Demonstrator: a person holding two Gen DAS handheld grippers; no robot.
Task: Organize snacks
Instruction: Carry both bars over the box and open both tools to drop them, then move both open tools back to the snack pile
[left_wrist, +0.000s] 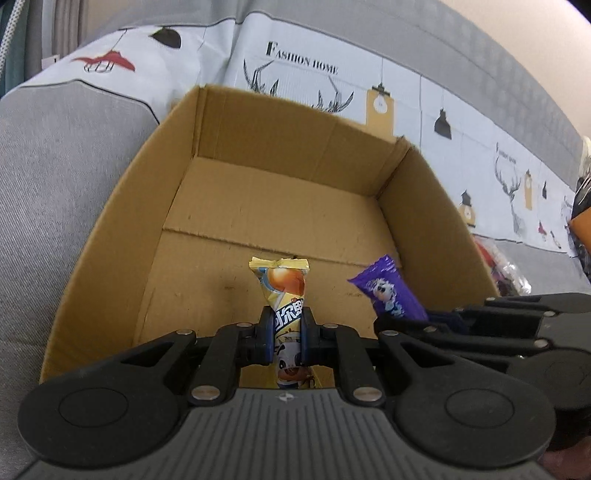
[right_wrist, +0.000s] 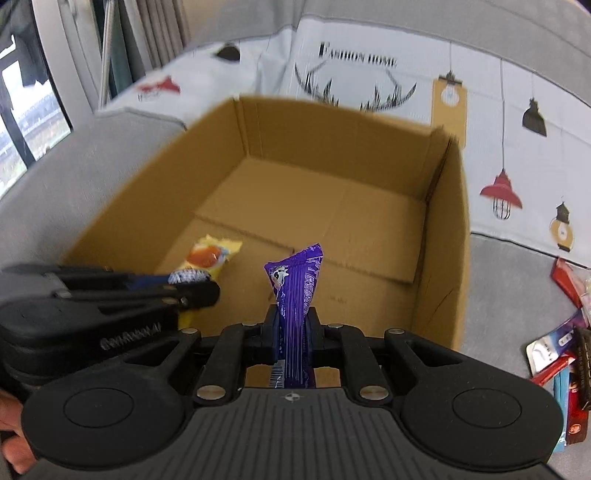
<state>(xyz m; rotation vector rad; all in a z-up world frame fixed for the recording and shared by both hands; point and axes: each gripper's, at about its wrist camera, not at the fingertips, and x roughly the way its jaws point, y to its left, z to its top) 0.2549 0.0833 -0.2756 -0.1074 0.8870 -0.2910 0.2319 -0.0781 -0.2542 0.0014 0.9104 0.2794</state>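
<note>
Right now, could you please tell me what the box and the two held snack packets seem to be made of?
The box: matte brown corrugated cardboard, with fold creases.
Yellow packet and purple packet: probably thin glossy plastic film, given the crimped ends, crinkles and printed cartoons.

The right gripper (right_wrist: 291, 328) pinches a purple packet (right_wrist: 295, 295) over the box's (right_wrist: 447, 258) near edge; beside it the left gripper (right_wrist: 199, 291), blurred, apparently holds a yellow packet (right_wrist: 210, 254).

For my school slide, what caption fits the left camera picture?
Left gripper holds a yellow snack over the cardboard box.
</note>
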